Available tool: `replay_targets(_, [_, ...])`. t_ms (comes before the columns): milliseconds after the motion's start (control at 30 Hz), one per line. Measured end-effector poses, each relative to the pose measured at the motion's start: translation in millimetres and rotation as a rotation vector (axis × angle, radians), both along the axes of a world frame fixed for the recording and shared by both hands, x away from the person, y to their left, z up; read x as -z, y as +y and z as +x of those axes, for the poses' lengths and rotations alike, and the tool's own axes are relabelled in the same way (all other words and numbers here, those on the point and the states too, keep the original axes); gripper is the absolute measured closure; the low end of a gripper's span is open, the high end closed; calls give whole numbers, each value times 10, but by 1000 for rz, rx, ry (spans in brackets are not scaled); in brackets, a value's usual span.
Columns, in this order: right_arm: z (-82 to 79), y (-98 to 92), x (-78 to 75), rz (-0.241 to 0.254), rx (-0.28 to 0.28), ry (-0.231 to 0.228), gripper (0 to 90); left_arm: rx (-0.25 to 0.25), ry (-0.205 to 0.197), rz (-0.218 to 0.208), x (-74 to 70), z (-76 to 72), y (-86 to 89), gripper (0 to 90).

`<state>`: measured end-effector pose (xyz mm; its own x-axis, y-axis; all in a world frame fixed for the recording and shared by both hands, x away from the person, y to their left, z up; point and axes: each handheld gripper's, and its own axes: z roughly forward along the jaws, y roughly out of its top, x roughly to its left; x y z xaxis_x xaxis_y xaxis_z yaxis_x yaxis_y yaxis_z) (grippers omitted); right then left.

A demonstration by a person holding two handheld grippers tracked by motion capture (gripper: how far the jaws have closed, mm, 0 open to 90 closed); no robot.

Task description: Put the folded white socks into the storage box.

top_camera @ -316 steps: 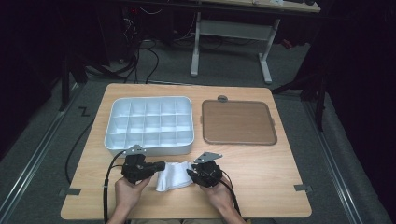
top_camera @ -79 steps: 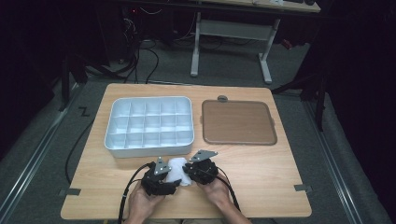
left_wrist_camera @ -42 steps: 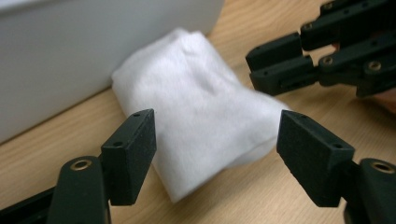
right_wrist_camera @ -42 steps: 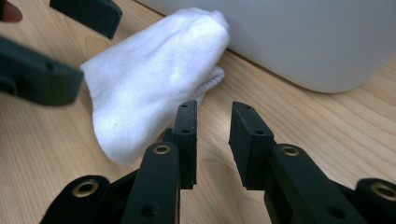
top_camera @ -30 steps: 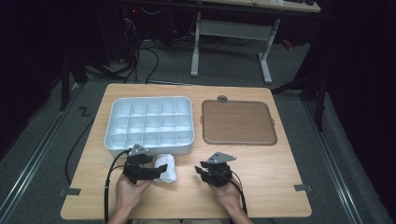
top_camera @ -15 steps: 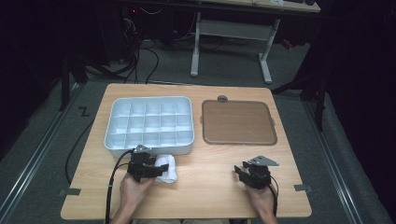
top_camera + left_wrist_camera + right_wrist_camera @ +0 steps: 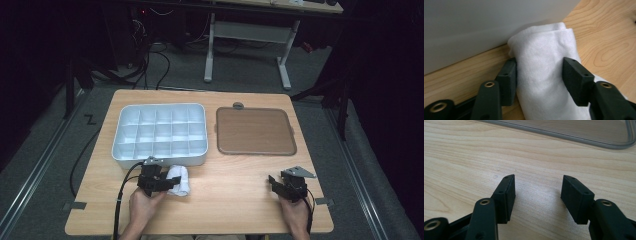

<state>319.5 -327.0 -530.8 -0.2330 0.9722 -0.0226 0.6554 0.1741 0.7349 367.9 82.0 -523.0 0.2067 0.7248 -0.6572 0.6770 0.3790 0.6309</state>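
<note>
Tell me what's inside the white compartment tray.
The white compartment tray looks empty in every compartment on view. The rolled white cloth lies outside it, gripped by the left tongs.

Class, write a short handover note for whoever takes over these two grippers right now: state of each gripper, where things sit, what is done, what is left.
Left gripper: jaws around the rolled white cloth, which lies on the table against the white divided tray.
Right gripper: open, empty, over bare wood near the brown lid.
Done: cloth is rolled up.
Left: probably lift the roll into a tray compartment; all of them look empty.
</note>
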Motion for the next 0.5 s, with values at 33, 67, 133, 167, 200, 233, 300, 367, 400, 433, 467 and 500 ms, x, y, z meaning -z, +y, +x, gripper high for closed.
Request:
replay_targets(33, [0, -1, 0, 0, 0, 0, 451, 1, 3, -4, -1, -1, 0, 504])
replay_targets(67, [1, -1, 1, 0, -1, 1, 441, 4, 5, -5, -1, -4, 1, 518])
replay_targets(133, [2, 2, 1, -1, -4, 2, 432, 7, 2, -10, -5, -13, -3, 546])
replay_targets(167, [3, 2, 1, 0, -4, 2, 429, 10, 0, -10, -6, -18, -4, 567])
replay_targets(200, [3, 2, 1, 0, -5, 2, 427, 16, -3, -12, -10, -25, -4, 589])
replay_targets(233, [3, 3, 1, 0, -5, 3, 425, 18, -8, -14, -10, -30, -6, 621])
replay_targets(300, [4, 2, 2, -2, -6, 2, 419, 25, 0, -21, -11, -32, 1, 664])
replay_targets(367, [4, 3, 2, -1, -3, 4, 413, 28, 16, -34, -19, -22, -7, 680])
replay_targets(400, [3, 3, 2, 0, -3, 4, 413, 31, 14, -28, -23, -23, -15, 685])
replay_targets(433, [5, 2, 2, -2, -4, 3, 413, 38, 10, -19, -25, -27, -21, 691])
replay_targets(467, [5, 1, 2, -1, -5, 3, 410, 43, 11, -20, -29, -31, -27, 696])
replay_targets(500, [5, 0, 2, -1, -6, 3, 408, 46, 12, -22, -31, -34, -30, 702])
